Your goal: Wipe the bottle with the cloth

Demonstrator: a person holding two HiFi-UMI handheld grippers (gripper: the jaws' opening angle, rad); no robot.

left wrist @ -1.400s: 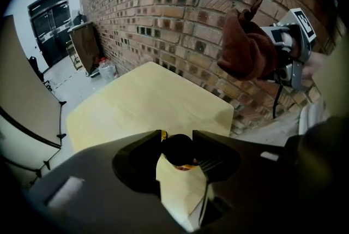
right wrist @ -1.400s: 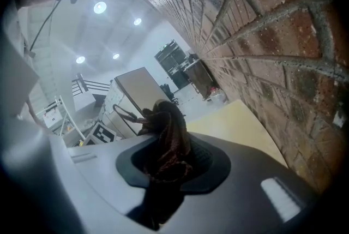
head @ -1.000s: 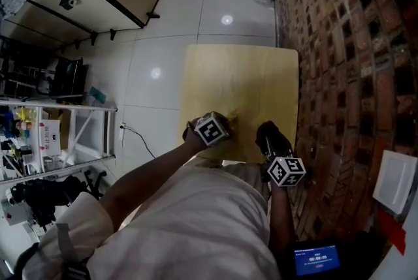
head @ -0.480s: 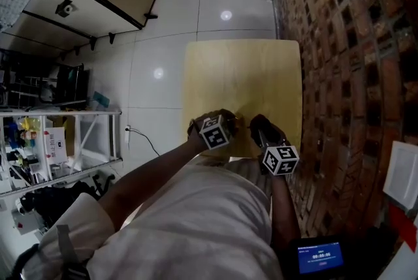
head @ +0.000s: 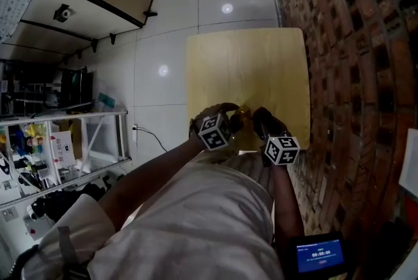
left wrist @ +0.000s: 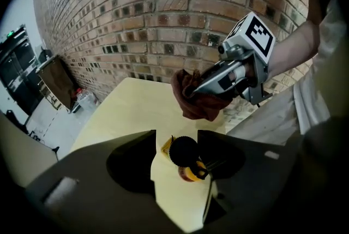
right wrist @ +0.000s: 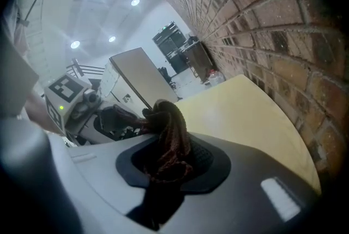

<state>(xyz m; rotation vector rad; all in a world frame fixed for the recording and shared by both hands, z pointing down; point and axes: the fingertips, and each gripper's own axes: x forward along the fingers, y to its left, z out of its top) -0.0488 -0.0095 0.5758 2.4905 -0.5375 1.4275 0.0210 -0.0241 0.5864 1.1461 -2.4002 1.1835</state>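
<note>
The left gripper (left wrist: 177, 139) has its jaws opening, freeing the bottle (left wrist: 184, 152), which sits between them near the table's (head: 248, 76) front edge. The right gripper (right wrist: 169, 157) has moved in closer and is clamped on the brown cloth (right wrist: 170, 132), so wiping looks about to begin.

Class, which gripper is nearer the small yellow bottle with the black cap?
Left. The bottle stands between the left gripper's opening jaws; the right gripper, clamped on the cloth, hangs just beyond it, apart.

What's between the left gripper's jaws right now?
The bottle, black cap toward the camera. The left gripper is opening its jaws, and a gap shows beside the cap. The left gripper view shows this.
</note>
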